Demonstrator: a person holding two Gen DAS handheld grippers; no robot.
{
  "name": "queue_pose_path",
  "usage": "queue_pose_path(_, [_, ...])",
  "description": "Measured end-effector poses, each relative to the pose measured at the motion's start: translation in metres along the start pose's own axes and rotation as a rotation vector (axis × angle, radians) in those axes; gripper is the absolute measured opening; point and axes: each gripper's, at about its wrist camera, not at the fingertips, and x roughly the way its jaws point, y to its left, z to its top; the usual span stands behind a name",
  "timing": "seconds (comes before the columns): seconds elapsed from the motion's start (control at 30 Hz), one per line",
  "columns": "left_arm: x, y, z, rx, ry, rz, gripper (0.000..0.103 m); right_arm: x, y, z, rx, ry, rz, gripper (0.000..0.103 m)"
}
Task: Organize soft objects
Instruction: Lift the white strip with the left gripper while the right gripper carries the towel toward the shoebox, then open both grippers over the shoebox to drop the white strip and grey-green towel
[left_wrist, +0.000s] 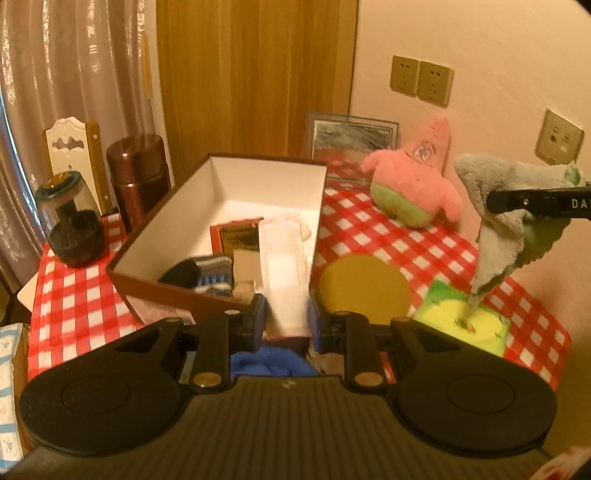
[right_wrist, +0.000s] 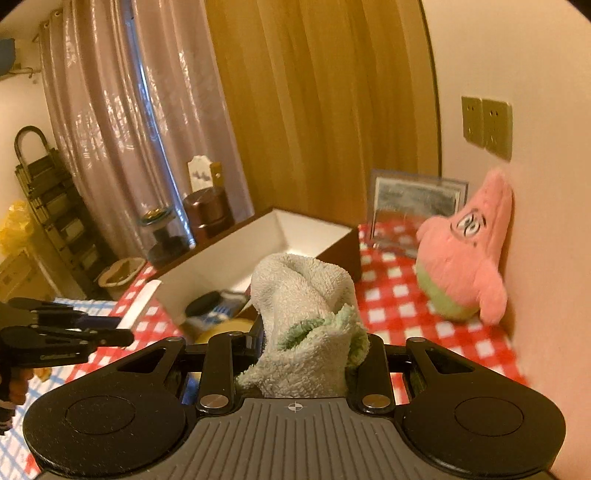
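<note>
My left gripper (left_wrist: 286, 314) is shut on a flat white plastic packet (left_wrist: 284, 266) that sticks out over the near edge of the brown box (left_wrist: 177, 291). The box has a white inside and holds a striped sock (left_wrist: 214, 275) and a red-and-gold flat item (left_wrist: 236, 234). My right gripper (right_wrist: 314, 339) is shut on a grey-green towel (right_wrist: 303, 295), lifted off the table. In the left wrist view that towel (left_wrist: 495, 236) hangs from the right gripper (left_wrist: 495, 201) above a green-yellow square (left_wrist: 465, 321). A pink star plush (left_wrist: 413, 184) leans on the wall.
A red-checked cloth (left_wrist: 369, 236) covers the table. A yellow round disc (left_wrist: 365, 291) lies beside the box, and blue fabric (left_wrist: 269, 362) sits under my left gripper. A dark jar (left_wrist: 70, 221), a brown canister (left_wrist: 140, 177) and a picture frame (left_wrist: 351, 140) stand behind.
</note>
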Motion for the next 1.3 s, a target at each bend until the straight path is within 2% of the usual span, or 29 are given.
queue_pose_path(0.2, [0.025,0.004,0.025,-0.001,-0.012,0.027,0.022,0.035,-0.015,0.03,-0.032,-0.01,0.025,0.031])
queue_pose_path(0.63, [0.101,0.026,0.081,-0.027,-0.004,0.103,0.022,0.146,-0.018,0.101,-0.107,-0.019,0.179,0.031])
queue_pose_path(1.0, [0.156,0.042,0.102,-0.048,0.037,0.13,0.022,0.242,-0.019,0.12,-0.198,0.015,0.216,0.032])
queue_pose_path(1.03, [0.159,0.042,0.103,-0.047,0.041,0.132,0.022,0.251,-0.018,0.12,-0.2,0.02,0.215,0.034])
queue_pose_path(1.1, [0.166,0.043,0.104,-0.043,0.048,0.132,0.022,0.264,-0.02,0.119,-0.191,0.024,0.202,0.052])
queue_pose_path(1.17, [0.171,0.045,0.105,-0.041,0.054,0.13,0.022,0.271,-0.022,0.119,-0.172,0.004,0.201,0.06])
queue_pose_path(1.3, [0.181,0.047,0.106,-0.043,0.066,0.124,0.022,0.28,-0.028,0.121,-0.138,0.014,0.182,0.06])
